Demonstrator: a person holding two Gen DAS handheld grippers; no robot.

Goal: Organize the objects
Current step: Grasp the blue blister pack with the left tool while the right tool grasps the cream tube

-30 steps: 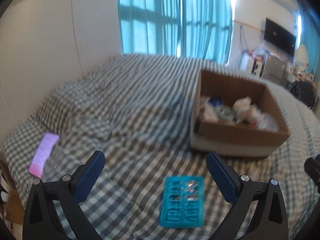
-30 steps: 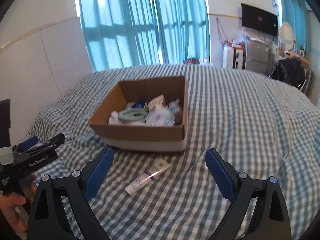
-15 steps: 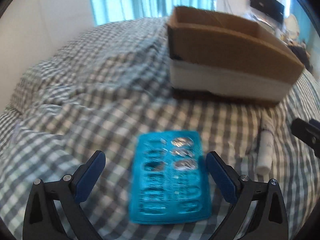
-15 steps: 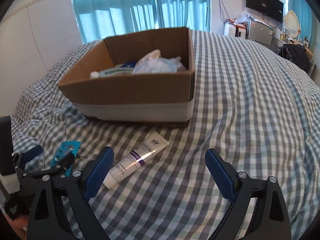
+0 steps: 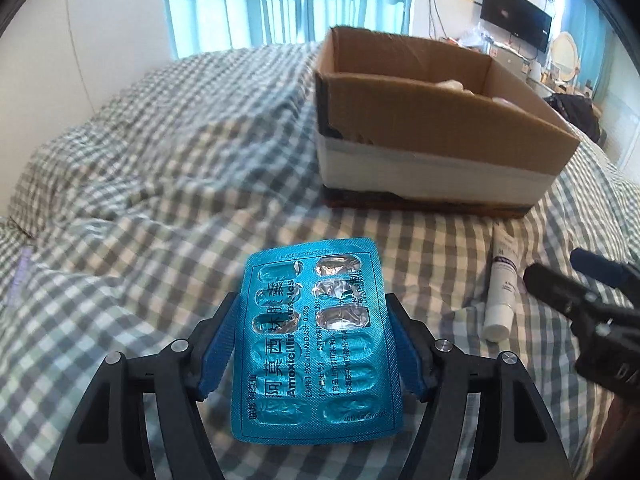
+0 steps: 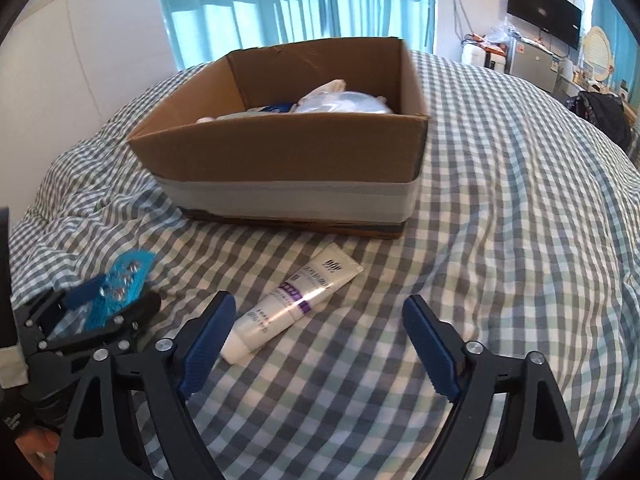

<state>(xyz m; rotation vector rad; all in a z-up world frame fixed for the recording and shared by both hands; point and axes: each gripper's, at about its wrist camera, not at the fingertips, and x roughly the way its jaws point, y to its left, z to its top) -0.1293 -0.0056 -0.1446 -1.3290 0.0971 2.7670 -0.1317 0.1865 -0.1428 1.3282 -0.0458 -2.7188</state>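
Note:
My left gripper [image 5: 316,324] is shut on a teal blister pack of pills [image 5: 316,332], its blue pads pressing both long edges, just above the checked bedspread. The pack and the left gripper also show in the right wrist view [image 6: 120,284], at far left. A white cream tube with a purple band [image 6: 296,304] lies on the bed between my open right gripper [image 6: 320,328] and the cardboard box [image 6: 288,160]. The tube also shows in the left wrist view [image 5: 502,284]. The box holds several packets and bags.
The checked bedspread [image 6: 500,240] is rumpled to the left of the box. A pink packet [image 5: 18,276] lies at the bed's far left edge. Blue curtains, a wall television and cluttered furniture stand beyond the bed.
My left gripper came down around the teal blister pack and closed on it. My right gripper moved lower and closer to the tube, still open.

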